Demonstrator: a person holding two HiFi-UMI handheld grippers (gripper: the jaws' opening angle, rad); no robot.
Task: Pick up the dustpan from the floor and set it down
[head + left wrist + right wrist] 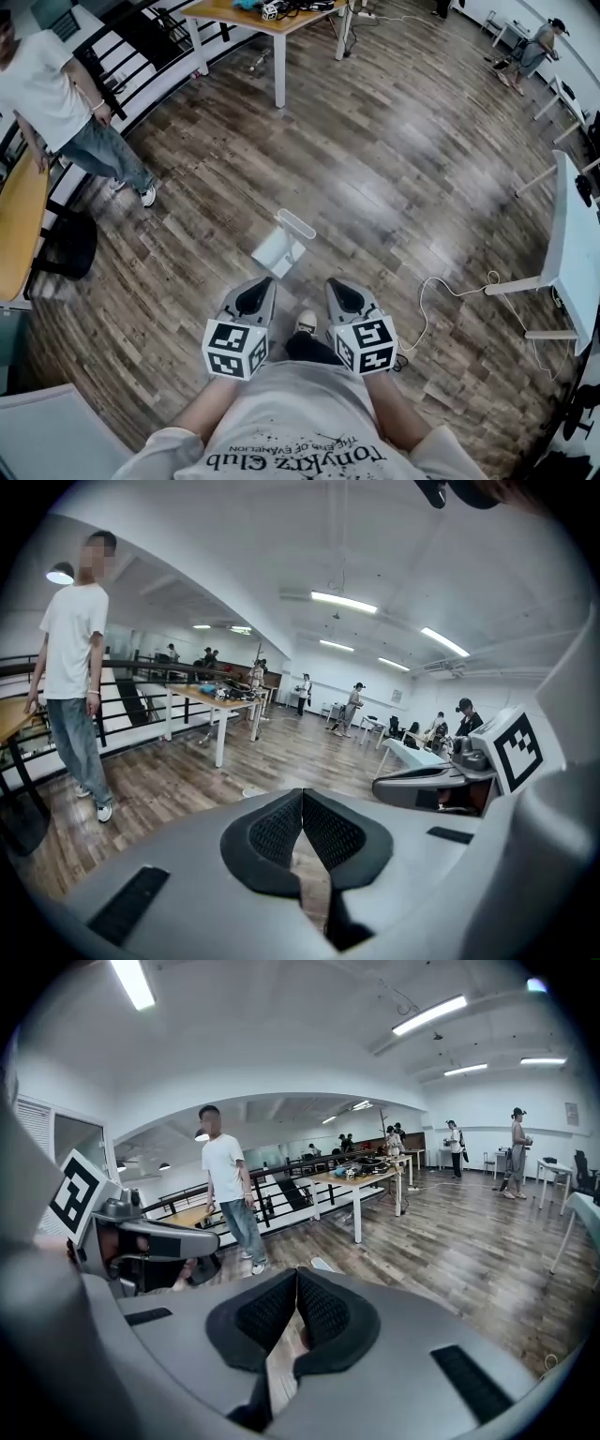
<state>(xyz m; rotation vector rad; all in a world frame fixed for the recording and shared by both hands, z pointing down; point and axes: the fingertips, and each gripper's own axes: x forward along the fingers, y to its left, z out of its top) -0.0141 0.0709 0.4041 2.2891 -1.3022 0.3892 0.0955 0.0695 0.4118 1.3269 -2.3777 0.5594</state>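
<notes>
The dustpan (279, 248) stands on the floor (403, 159) just ahead of both grippers. It is a pale, boxy plastic pan with a rounded bar handle at its far top edge. Neither gripper touches it. Its pale rim peeks over the jaws in the left gripper view (253, 791) and the right gripper view (323, 1264).

The left gripper (263, 283) has its jaws together, the tips meeting with nothing between them. Its black pads (277, 832) are ribbed like mesh and set in a smooth grey shell. The right gripper (334, 283) is likewise closed and empty, with the same textured pads (323, 1314) meeting at the tips. Each carries a cube printed with black-and-white square markers. The person's shoe (306, 322) shows between the two.

The floor is dark wood-grain planking with a soft sheen. A thin white cable (441, 291) loops across it to the right, near a white table (572, 244). Farther off stands a table with a wooden top and white legs (277, 58). To the left, a person in a white T-shirt and jeans (56, 103) stands by a black metal railing (131, 56).
</notes>
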